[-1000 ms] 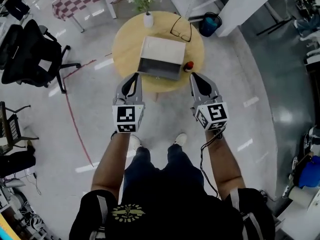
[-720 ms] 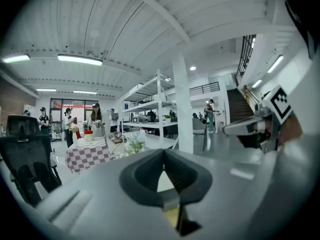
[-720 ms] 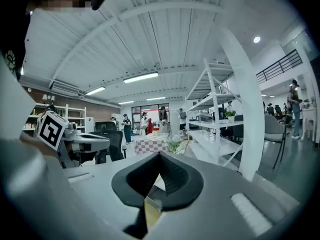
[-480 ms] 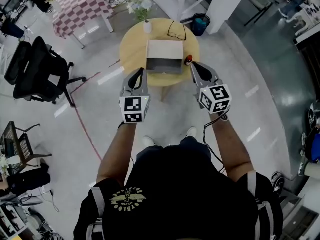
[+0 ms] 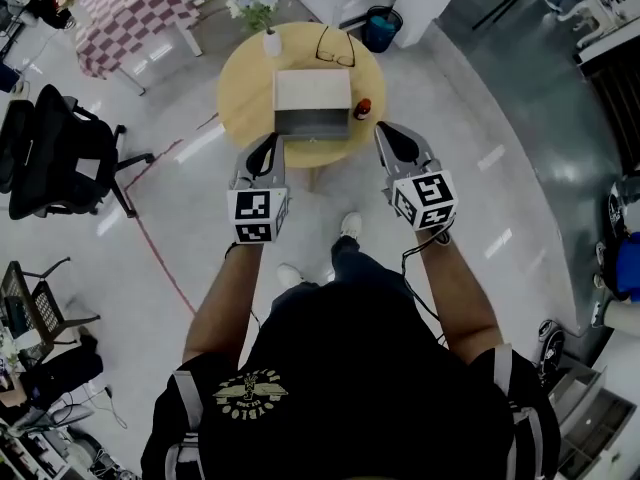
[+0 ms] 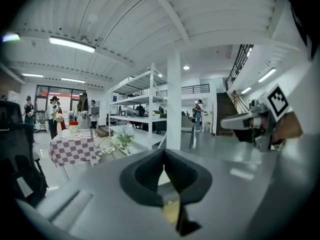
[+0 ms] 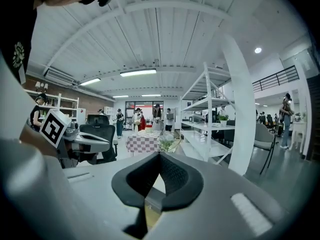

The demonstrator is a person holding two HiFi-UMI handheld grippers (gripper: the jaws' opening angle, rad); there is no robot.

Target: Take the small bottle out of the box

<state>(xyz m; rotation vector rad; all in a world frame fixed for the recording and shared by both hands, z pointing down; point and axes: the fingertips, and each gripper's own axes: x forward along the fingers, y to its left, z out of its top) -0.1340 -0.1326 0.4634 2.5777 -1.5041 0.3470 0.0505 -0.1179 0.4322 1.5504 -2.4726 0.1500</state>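
Fingers were closed and empty on my left gripper [image 5: 268,146] and right gripper [image 5: 383,133]; above them the box [image 5: 312,98] sat on the table [image 5: 240,93], what seemed the small bottle [image 5: 362,109] just right of it, nearer the right gripper.

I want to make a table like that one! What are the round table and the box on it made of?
The round table looks like light wood with a smooth, matt finish: it is pale yellow-tan all over and has no shine. The box is harder to tell. Its flat cream and grey faces with sharp edges suggest cardboard or painted board.
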